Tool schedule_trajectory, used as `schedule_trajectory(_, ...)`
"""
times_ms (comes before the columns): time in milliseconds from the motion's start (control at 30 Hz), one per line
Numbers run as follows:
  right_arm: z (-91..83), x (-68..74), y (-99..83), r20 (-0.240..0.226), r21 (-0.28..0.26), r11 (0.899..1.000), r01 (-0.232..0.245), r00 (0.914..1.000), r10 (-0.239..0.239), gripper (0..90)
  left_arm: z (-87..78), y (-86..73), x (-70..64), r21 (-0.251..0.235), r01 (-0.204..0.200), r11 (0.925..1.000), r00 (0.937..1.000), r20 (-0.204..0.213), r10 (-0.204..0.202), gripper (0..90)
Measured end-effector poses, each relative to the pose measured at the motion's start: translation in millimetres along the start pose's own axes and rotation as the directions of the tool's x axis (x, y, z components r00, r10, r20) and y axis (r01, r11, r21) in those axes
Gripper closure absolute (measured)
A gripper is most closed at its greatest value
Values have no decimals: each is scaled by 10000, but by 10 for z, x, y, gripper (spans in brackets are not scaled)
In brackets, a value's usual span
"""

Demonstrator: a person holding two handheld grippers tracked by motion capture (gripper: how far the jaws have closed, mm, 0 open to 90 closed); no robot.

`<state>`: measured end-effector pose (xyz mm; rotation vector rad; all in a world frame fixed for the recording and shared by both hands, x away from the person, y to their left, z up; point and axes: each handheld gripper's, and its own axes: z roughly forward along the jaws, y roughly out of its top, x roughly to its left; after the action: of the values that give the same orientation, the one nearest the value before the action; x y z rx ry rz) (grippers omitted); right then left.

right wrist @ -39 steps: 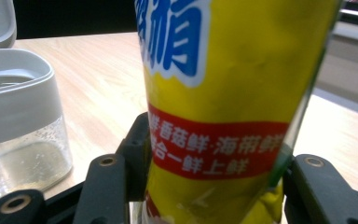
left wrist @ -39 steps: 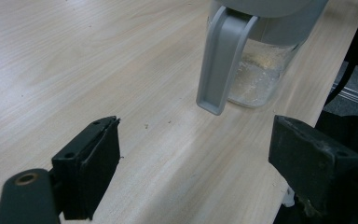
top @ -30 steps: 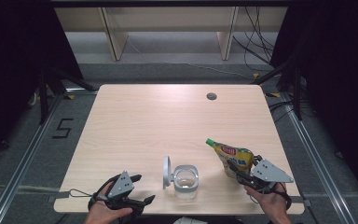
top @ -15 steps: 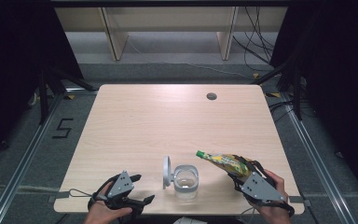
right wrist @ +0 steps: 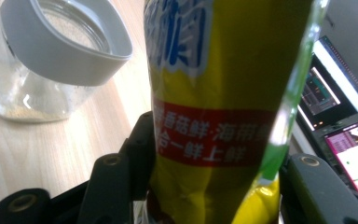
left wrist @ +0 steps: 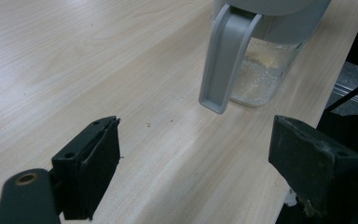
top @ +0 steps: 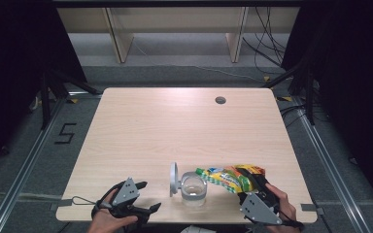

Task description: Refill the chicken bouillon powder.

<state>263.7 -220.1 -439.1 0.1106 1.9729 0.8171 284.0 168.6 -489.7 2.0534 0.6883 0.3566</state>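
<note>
A clear jar (top: 193, 189) with a grey rim stands near the table's front edge, its grey lid (top: 173, 178) flipped up on the left side. A little pale powder lies in its bottom (left wrist: 261, 70). My right gripper (top: 253, 183) is shut on a yellow and green snack bag (top: 228, 177), which is tipped leftward so its end reaches over the jar's rim. The bag (right wrist: 223, 93) fills the space between the right gripper (right wrist: 214, 172) jaws, with the jar (right wrist: 51, 60) to its left. My left gripper (top: 147, 196) rests open left of the jar, and between its jaws (left wrist: 193, 158) is bare table.
The wooden table (top: 165, 131) stretches away behind the jar, with a round cable hole (top: 220, 100) at the back right. The jar and both hands are close to the front edge. Lit screens (right wrist: 340, 107) sit below the table's right side.
The right gripper has swung the bag down and to the left, from pointing up and back to lying with its end over the jar. The left gripper has stayed put.
</note>
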Motion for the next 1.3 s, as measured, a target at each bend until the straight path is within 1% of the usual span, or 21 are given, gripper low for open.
schedule_trajectory(167, -22, 8, 33, 78, 61, 9997, 248, 9997, -248, 532, 6, -3, -4, -9, 14, 10000, 10000, -33, -14, 160)
schedule_trajectory(200, -27, 16, 46, 90, 63, 9994, 345, 9994, -346, 531, 9, -10, -21, 67, 379, 9993, 9993, 6, -379, 160)
schedule_trajectory(300, -25, 52, 85, 201, 278, 9933, 1120, 9934, -1126, 532, 7, -9, -27, 63, 336, 9994, 9994, -59, -336, 160)
schedule_trajectory(400, -20, 65, 90, 264, 328, 9913, 1276, 9914, -1285, 532, 9, -8, -17, 38, 278, 9996, 9996, -29, -278, 160)
schedule_trajectory(467, -10, 52, 113, 338, 389, 9752, 2181, 9750, -2194, 538, 8, -10, -23, 49, 360, 9993, 9993, -29, -360, 160)
schedule_trajectory(600, -1, 113, 117, 236, 573, 9772, 2044, 9783, -2060, 542, 8, -8, -24, 53, 304, 9995, 9995, -66, -303, 160)
schedule_trajectory(633, 10, 107, 132, 263, 537, 9626, 2656, 9633, -2672, 542, 10, -9, -19, 32, 259, 9997, 9997, -22, -258, 160)
schedule_trajectory(700, 4, 134, 131, 261, 695, 9660, 2492, 9675, -2515, 543, 7, -7, -19, 64, 282, 9996, 9996, -52, -281, 160)
schedule_trajectory(733, 9, 125, 144, 217, 694, 9563, 2841, 9579, -2862, 543, 10, -9, -25, 42, 370, 9993, 9993, -18, -370, 160)
schedule_trajectory(767, 4, 152, 140, 249, 780, 9639, 2547, 9660, -2573, 543, 12, -10, -23, 27, 327, 9995, 9995, -34, -327, 160)
schedule_trajectory(833, 16, 175, 143, 107, 745, 9660, 2476, 9684, -2491, 544, 9, -9, -24, 62, 319, 9995, 9995, -60, -318, 160)
schedule_trajectory(867, 11, 161, 153, 172, 853, 9545, 2858, 9574, -2882, 544, 10, -9, -23, 59, 321, 9995, 9995, -62, -321, 160)
schedule_trajectory(900, 17, 144, 176, 257, 825, 9333, 3494, 9355, -3525, 544, 10, -9, -22, 64, 292, 9996, 9996, -64, -291, 160)
schedule_trajectory(933, 23, 176, 172, 131, 1038, 9234, 3696, 9278, -3728, 544, 14, -11, -21, 51, 320, 9995, 9995, -24, -320, 159)
schedule_trajectory(1000, 21, 195, 175, 339, 1113, 9202, 3754, 9239, -3810, 544, 25, -13, -35, -69, 516, 9986, 9987, 27, -515, 160)
schedule_trajectory(1067, 33, 218, 202, 325, 1244, 8855, 4476, 8902, -4545, 545, 18, -14, -26, 67, 379, 9993, 9993, 17, -379, 160)
schedule_trajectory(1100, 44, 229, 209, 440, 1174, 8754, 4688, 8782, -4762, 545, 20, -14, -23, 63, 359, 9993, 9994, 24, -359, 160)
schedule_trajectory(1133, 44, 229, 209, 440, 1174, 8754, 4688, 8782, -4762, 545, 20, -14, -23, 63, 359, 9993, 9994, 24, -359, 160)
schedule_trajectory(1167, 44, 219, 237, 354, 1275, 8526, 5068, 8568, -5145, 545, 21, -14, -23, 64, 367, 9993, 9993, 24, -367, 160)
schedule_trajectory(1200, 45, 239, 254, 395, 1386, 8454, 5159, 8500, -5252, 545, 20, -14, -23, 81, 348, 9994, 9994, 22, -348, 160)
schedule_trajectory(1300, 55, 256, 250, 445, 1355, 8456, 5164, 8494, -5259, 545, 20, -13, -23, 64, 360, 9993, 9994, 18, -360, 160)
